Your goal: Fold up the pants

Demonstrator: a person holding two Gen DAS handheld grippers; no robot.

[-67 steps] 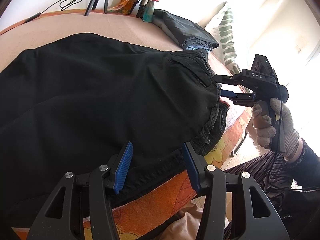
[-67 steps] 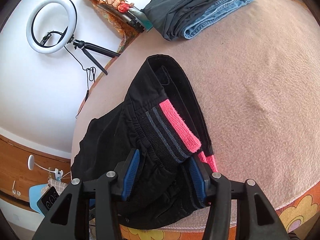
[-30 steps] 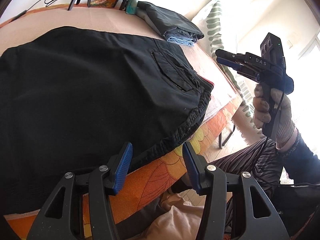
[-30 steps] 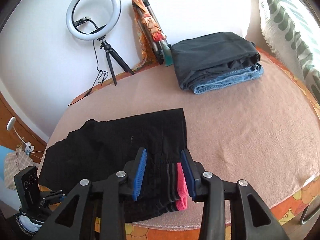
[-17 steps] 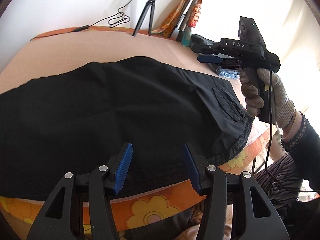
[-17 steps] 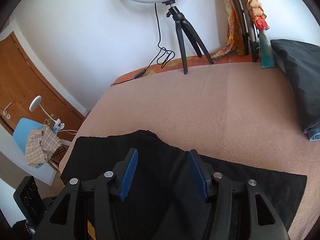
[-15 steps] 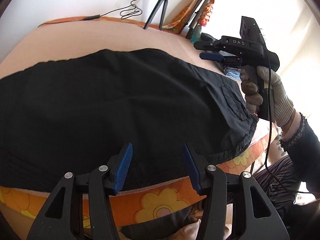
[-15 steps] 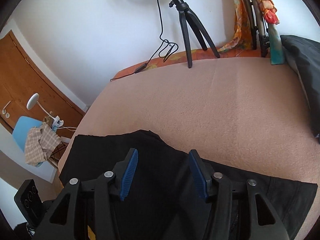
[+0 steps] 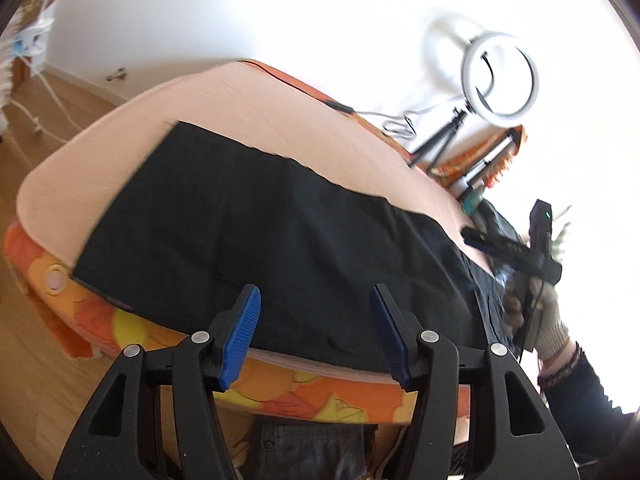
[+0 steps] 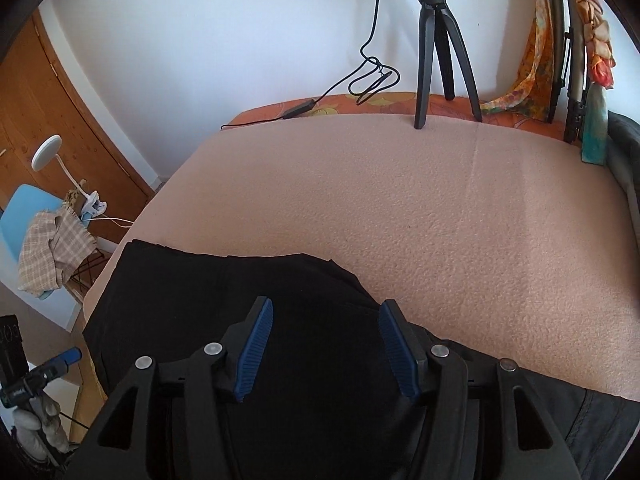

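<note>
The black pants (image 9: 280, 248) are laid flat along the near edge of the bed (image 9: 240, 100). Their full length and the ring light (image 9: 500, 76) are shown only by the left wrist view, where the right claw (image 9: 470, 236) is blurred. Only the tripod (image 10: 432, 40) legs are seen from the right wrist. Both the left claw (image 9: 316, 336) and right claw (image 10: 326, 350) are opening, with nothing gripped.

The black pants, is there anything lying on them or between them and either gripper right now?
Nothing visible does. The black pants lie flat on the blanket with bare cloth directly ahead of the left gripper and the right gripper; both sets of jaws are opening, empty.
</note>
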